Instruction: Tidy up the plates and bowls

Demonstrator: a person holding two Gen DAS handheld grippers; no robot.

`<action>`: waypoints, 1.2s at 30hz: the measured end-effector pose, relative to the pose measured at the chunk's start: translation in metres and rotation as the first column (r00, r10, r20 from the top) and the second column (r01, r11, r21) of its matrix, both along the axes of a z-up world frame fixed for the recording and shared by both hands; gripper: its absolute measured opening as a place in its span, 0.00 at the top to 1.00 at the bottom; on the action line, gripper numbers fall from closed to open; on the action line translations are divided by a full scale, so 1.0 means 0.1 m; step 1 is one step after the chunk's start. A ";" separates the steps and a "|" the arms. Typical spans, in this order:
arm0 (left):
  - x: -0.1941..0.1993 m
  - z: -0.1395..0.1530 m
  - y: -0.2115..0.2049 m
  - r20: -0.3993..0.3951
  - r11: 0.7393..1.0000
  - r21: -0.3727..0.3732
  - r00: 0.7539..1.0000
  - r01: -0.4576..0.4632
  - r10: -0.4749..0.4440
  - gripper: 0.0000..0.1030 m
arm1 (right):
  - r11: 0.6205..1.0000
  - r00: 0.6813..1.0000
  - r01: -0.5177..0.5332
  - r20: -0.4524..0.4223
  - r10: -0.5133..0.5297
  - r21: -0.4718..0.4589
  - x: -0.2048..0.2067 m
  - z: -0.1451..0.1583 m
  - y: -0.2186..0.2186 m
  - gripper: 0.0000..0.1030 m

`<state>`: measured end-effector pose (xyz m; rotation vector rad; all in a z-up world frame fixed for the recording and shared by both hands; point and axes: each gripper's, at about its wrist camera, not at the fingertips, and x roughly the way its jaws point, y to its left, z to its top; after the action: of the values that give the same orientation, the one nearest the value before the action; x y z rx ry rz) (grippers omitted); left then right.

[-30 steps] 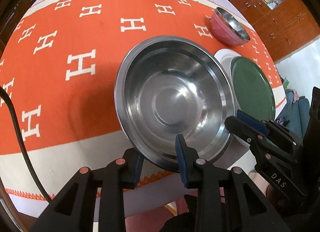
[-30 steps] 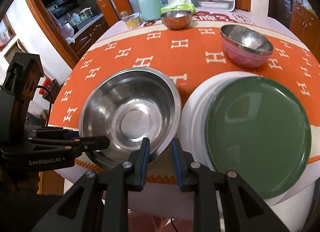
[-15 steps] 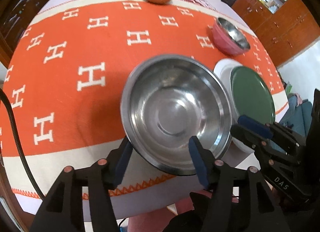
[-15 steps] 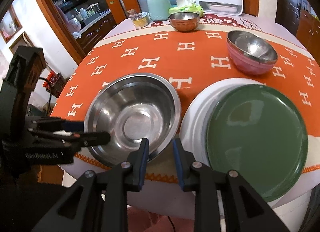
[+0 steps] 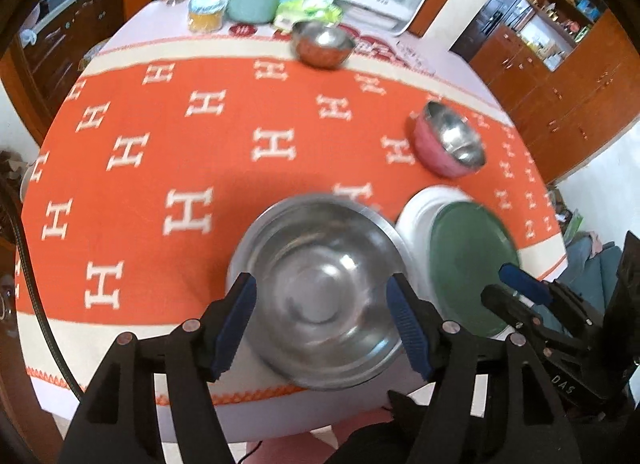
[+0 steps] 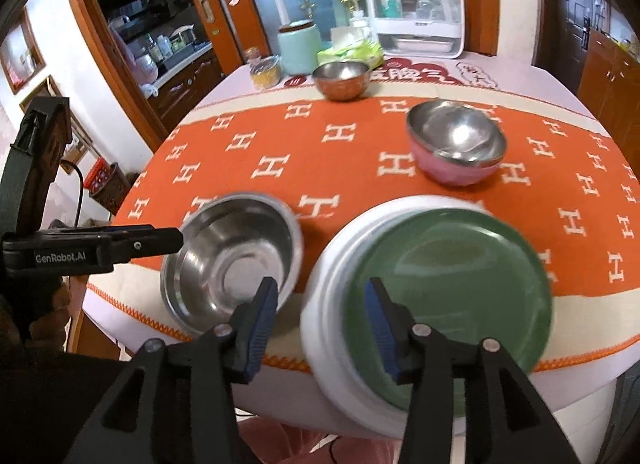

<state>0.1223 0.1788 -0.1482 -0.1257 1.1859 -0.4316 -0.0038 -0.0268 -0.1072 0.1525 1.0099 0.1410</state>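
A large steel bowl (image 5: 320, 288) (image 6: 236, 256) sits on the orange cloth near the table's front edge. My left gripper (image 5: 320, 320) hovers above its near rim, jaws opening, pads clear of the metal. To the right, a green plate (image 6: 448, 276) (image 5: 472, 268) lies on a white plate (image 6: 332, 264) (image 5: 416, 216). My right gripper (image 6: 320, 304) hangs over the gap between bowl and plates, its jaws opening too, nothing between them. A pink bowl with a steel lining (image 6: 456, 144) (image 5: 448, 144) stands farther back, and a copper-coloured bowl (image 6: 340, 80) (image 5: 322, 42) at the far side.
At the far end stand a yellow jar (image 6: 264, 72), a teal canister (image 6: 300, 48), a green tissue pack (image 6: 352, 50) and a white covered rack (image 6: 416, 12). The white plate overhangs the front table edge (image 6: 280, 360). Wooden cabinets (image 5: 580, 76) line the right wall.
Both grippers let go of the steel bowl's near rim, opened wide and rose back from it. The bowl, tilted before, now lies flat on the cloth.
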 end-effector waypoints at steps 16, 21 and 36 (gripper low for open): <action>0.04 0.46 -1.13 0.122 0.999 0.031 0.992 0.041 -0.044 0.25 | 0.999 0.994 -0.042 0.100 0.043 -0.015 0.16 0.40 -0.85 0.50; 0.14 0.51 -1.44 0.130 0.999 0.038 0.991 0.033 -0.037 0.24 | 0.998 0.991 -0.051 0.121 0.054 -0.030 0.25 0.45 -1.10 0.50; 0.53 0.37 -1.96 0.101 0.991 0.091 0.991 -0.101 0.091 0.17 | 0.991 0.987 -0.131 0.093 0.130 0.000 0.81 0.28 -1.68 0.46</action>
<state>0.1757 -0.0175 -0.1111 -0.0779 1.0980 -0.2923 0.0776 -0.1947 -0.0791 0.0843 0.9266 0.2680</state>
